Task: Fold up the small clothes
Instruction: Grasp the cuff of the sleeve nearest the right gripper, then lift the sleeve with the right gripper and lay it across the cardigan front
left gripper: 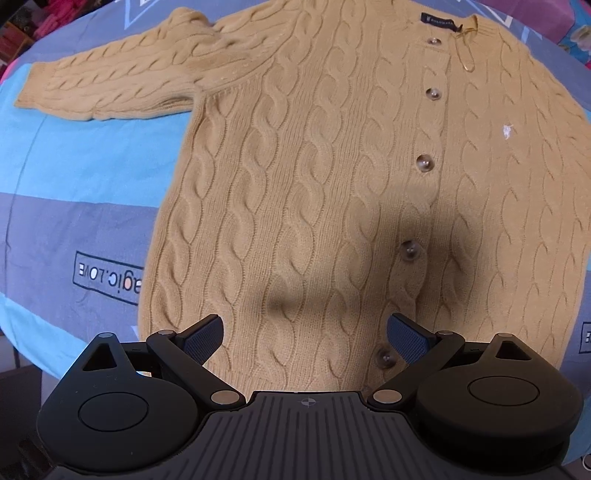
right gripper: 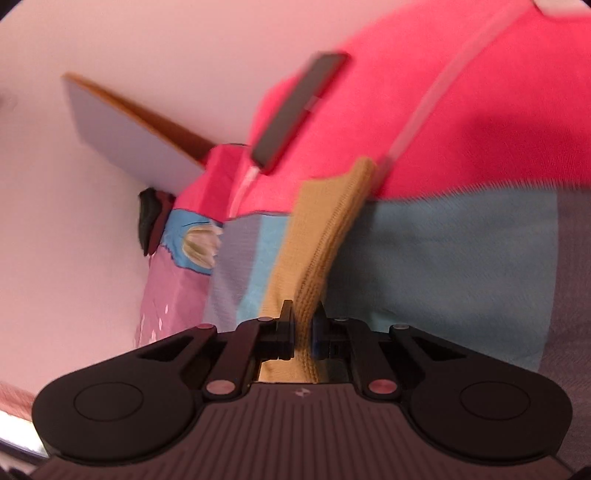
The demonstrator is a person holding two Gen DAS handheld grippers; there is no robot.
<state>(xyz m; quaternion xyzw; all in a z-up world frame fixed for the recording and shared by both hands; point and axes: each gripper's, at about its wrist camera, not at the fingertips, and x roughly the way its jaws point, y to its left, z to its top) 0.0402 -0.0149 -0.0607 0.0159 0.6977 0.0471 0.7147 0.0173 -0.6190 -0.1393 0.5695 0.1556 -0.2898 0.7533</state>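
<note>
Left wrist view shows, nearest to the camera, the left gripper (left gripper: 306,334) with its two fingers spread wide apart and nothing between them; it hangs over the lower hem of a mustard cable-knit cardigan (left gripper: 332,184). The cardigan lies flat and face up on a bedsheet (left gripper: 74,177) with blue and grey blocks, and a dark shadow falls on the knit just beyond the fingers. A row of brown buttons (left gripper: 424,162) runs from the hem, near the right finger, up to the neck at the far side. Further away, on the right chest part, there is a small white embroidered mark (left gripper: 506,131). On the far left one sleeve (left gripper: 110,88) stretches out sideways across the sheet, and at the far neck a dark label (left gripper: 439,17) is visible. On the sheet to the left of the body some printed letters (left gripper: 107,277) stand in a box. Right wrist view is blurred. Nearest, the right gripper (right gripper: 303,325) is closed tightly on a ribbed edge (right gripper: 317,258) of the same mustard knit, which rises from between the fingers toward the far side. Behind this strip lies the blue and grey sheet, and further a bright pink fabric (right gripper: 461,110). A dark flat object (right gripper: 295,110) is on the pink fabric; I cannot tell what it is. At the far left a pale board with a brown edge (right gripper: 125,129) stands before a pinkish wall (right gripper: 74,221).
</note>
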